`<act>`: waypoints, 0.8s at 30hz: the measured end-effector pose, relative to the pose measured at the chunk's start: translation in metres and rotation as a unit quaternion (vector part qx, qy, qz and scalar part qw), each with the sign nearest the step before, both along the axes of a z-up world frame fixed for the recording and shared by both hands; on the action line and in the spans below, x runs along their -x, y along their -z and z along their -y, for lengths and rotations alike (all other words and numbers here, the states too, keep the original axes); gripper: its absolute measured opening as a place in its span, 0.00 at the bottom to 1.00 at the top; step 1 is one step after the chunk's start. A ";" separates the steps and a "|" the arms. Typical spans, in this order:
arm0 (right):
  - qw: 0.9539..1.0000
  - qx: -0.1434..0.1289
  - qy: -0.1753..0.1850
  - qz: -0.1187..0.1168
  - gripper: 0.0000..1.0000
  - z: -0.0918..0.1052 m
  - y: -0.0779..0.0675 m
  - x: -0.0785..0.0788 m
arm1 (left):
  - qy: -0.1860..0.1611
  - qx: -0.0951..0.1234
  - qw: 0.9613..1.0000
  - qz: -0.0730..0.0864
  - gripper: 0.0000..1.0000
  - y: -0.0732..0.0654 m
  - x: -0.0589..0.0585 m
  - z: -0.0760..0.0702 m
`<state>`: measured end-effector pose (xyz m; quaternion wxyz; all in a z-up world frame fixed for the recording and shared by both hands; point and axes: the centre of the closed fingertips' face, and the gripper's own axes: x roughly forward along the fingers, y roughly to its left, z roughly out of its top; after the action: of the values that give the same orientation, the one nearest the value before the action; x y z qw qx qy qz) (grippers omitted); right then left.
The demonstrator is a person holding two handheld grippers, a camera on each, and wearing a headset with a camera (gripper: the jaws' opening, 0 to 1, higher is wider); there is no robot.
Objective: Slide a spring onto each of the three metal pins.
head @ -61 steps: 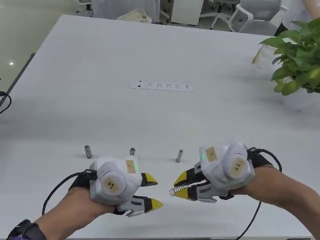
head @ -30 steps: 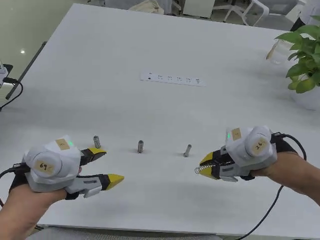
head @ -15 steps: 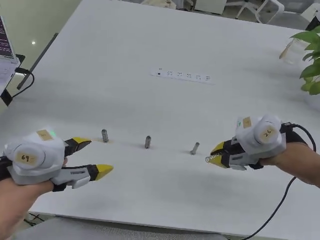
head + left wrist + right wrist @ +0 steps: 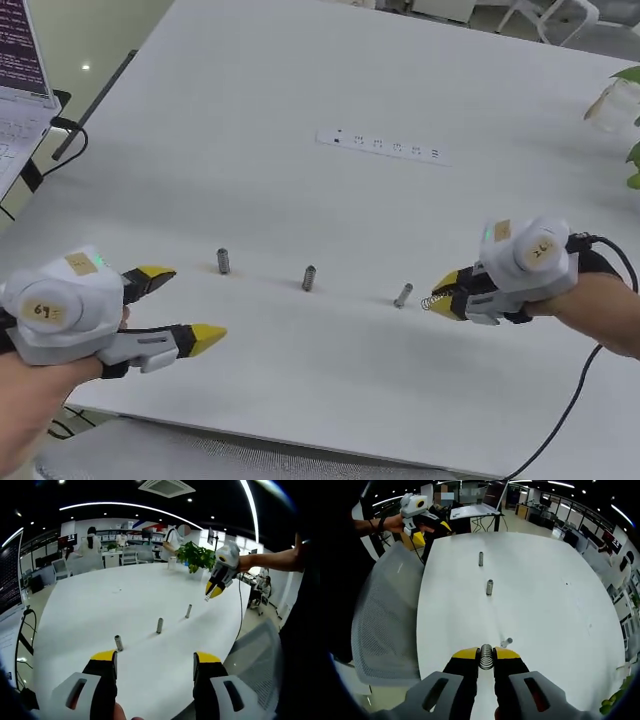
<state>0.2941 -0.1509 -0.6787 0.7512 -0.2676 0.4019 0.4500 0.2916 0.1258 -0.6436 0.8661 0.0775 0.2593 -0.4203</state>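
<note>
Our right tool point(image 4: 443, 296) grips the spring point(image 4: 430, 301) by one end, so its free end faces the bare pin point(image 4: 403, 295), just beside it; the middle pin point(image 4: 309, 279) and end pin point(image 4: 223, 262) beyond the bare pin look sprung; our left tool point(image 4: 190, 302) hangs open, well clear.

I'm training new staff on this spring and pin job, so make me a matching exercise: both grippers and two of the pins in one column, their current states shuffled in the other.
Column one
1. left gripper
2. right gripper
3. middle pin
4. pin nearest the right gripper

Column two
A. bare metal, nothing on it
B. jaws open, holding nothing
C. coil already slid on
D. shut on a spring

Pairs: 1-B, 2-D, 3-C, 4-A
</note>
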 end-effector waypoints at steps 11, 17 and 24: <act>1.000 0.007 0.000 -0.002 0.09 0.001 0.006 -0.018 | -0.011 -0.001 1.000 -0.005 0.59 0.002 -0.004 -0.009; 1.000 0.012 -0.002 -0.004 0.09 0.004 0.009 -0.029 | -0.016 -0.001 1.000 -0.007 0.58 0.001 -0.005 -0.012; 1.000 0.022 -0.013 -0.009 0.09 0.005 0.017 -0.040 | -0.022 -0.001 1.000 -0.010 0.59 0.001 -0.005 -0.014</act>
<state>0.3341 -0.1556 -0.6961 0.7352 -0.2853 0.4153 0.4535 0.2963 0.1401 -0.6447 0.8724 0.0682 0.2702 -0.4016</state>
